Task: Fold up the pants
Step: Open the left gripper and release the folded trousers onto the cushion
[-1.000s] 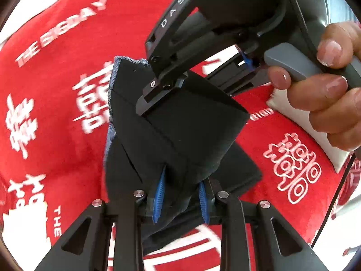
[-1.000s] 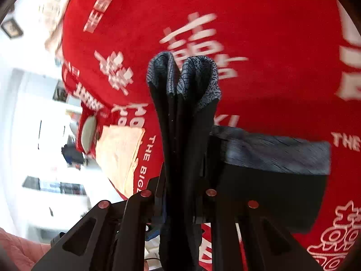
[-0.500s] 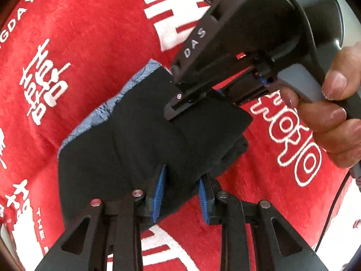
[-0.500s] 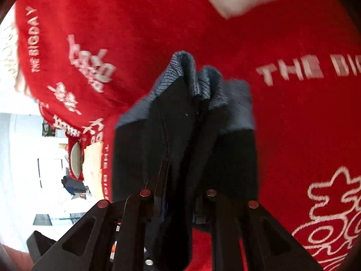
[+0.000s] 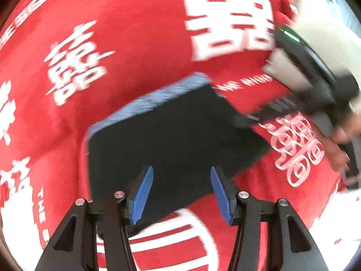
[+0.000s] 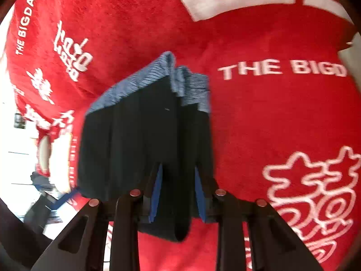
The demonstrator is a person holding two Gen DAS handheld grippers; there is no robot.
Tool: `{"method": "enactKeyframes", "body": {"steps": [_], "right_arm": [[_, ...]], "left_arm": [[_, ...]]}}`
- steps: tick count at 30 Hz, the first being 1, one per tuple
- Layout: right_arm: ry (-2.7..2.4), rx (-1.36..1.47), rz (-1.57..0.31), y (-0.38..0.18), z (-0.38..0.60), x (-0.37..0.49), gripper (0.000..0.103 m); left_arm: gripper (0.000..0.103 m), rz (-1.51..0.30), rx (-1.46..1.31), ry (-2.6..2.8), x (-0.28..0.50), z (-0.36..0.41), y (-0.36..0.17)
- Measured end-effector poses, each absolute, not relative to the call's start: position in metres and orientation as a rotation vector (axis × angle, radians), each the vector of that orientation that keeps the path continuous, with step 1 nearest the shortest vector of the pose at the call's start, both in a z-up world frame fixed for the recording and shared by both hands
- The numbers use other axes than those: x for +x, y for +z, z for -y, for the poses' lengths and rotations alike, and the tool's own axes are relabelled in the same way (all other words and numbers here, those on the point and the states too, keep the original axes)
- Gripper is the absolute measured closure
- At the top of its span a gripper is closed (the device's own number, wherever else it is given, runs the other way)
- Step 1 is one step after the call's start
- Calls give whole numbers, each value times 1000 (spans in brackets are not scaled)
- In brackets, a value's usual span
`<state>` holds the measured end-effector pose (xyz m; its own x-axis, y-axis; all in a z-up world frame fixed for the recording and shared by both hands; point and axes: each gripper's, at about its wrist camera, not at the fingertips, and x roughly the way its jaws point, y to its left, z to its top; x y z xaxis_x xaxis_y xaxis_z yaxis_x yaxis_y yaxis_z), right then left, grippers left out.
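The dark pants (image 5: 171, 140) with a blue-grey waistband lie folded in a flat rectangle on the red cloth (image 5: 135, 33). My left gripper (image 5: 181, 171) hovers over their near edge. Its jaws are opening, and the blue pads stand well apart and clear of the fabric. My right gripper (image 6: 178, 169) is opening too. A fold of the pants (image 6: 144, 140) still sits between its pads, and I see them no longer pinching it. In the left wrist view the right gripper (image 5: 244, 119) is a blur at the pants' right corner, held by a hand (image 5: 343, 149).
The red cloth (image 6: 270, 113) with white lettering covers the whole work surface. A white pad (image 5: 286, 72) lies at its far right edge. Beyond the cloth's left edge is a bright room (image 6: 13, 158) and a beige item (image 6: 61, 158).
The pants went from hanging bunched in both grippers to lying flat on the cloth. Both sets of jaws have opened, the left wide. The right gripper has swung out to the right.
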<state>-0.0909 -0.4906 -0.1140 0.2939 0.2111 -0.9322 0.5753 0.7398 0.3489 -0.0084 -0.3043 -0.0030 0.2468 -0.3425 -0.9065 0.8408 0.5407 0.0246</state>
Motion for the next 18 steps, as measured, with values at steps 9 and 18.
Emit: {"method": "enactKeyframes", "body": {"steps": [9, 18], "right_arm": [[-451, 602, -1245, -72, 473, -106, 71], [-325, 481, -1283, -77, 420, -73, 75]], "left_arm": [[48, -1210, 496, -575, 73, 252, -37], [26, -1283, 481, -549, 64, 243, -74]]}}
